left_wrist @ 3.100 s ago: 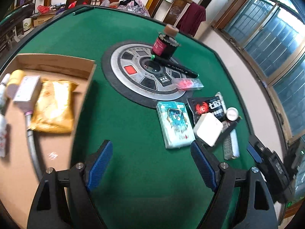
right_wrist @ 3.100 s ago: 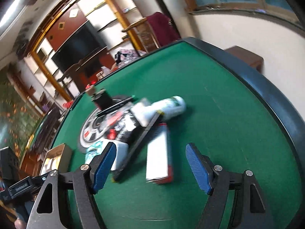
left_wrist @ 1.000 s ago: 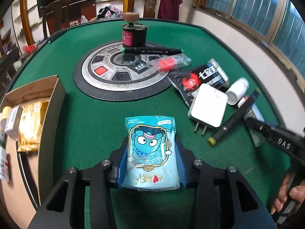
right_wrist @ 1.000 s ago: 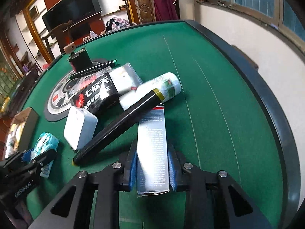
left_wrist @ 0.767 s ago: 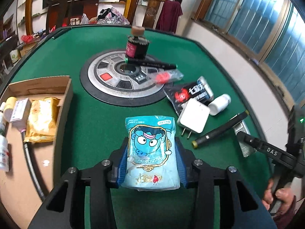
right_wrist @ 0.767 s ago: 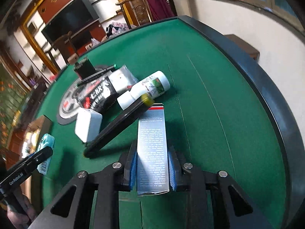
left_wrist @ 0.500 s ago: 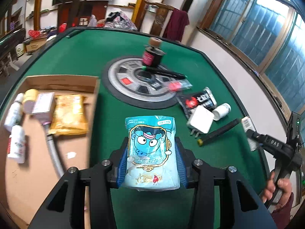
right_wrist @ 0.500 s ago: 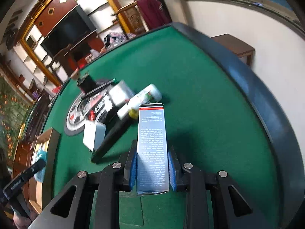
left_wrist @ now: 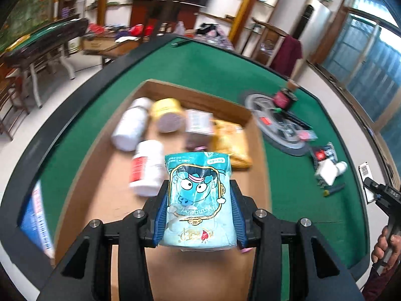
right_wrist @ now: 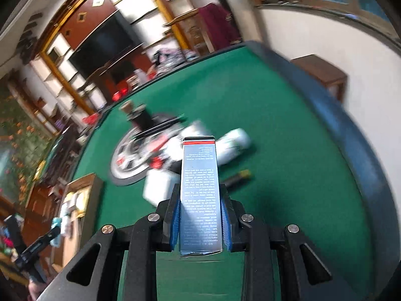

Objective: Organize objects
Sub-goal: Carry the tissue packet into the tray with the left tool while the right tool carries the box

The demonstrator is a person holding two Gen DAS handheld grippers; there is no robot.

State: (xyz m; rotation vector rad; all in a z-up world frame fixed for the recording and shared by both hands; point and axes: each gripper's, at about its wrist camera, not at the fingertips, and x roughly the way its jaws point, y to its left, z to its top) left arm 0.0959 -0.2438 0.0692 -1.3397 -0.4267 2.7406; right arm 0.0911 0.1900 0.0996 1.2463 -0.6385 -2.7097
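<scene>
My left gripper (left_wrist: 199,215) is shut on a light blue tissue pack (left_wrist: 199,200) with a cartoon face and holds it above the open cardboard box (left_wrist: 195,91). The box holds white bottles (left_wrist: 147,168), a yellow jar (left_wrist: 166,114), a small carton (left_wrist: 199,123) and a yellow pouch (left_wrist: 231,145). My right gripper (right_wrist: 200,223) is shut on a long grey box (right_wrist: 200,195) with a red end, held above the green table. The right gripper also shows at the far right of the left wrist view (left_wrist: 383,195).
On the green table (left_wrist: 288,183) lie a white charger (left_wrist: 328,173), a black marker (left_wrist: 334,189), a black snack packet (left_wrist: 323,151) and a round grey panel (left_wrist: 275,125) with a dark bottle (left_wrist: 283,97). The table's dark rim (right_wrist: 361,150) curves at right.
My left gripper carried the tissue pack left, from over the table to over the box. My right gripper lifted the long grey box higher and away from the pile.
</scene>
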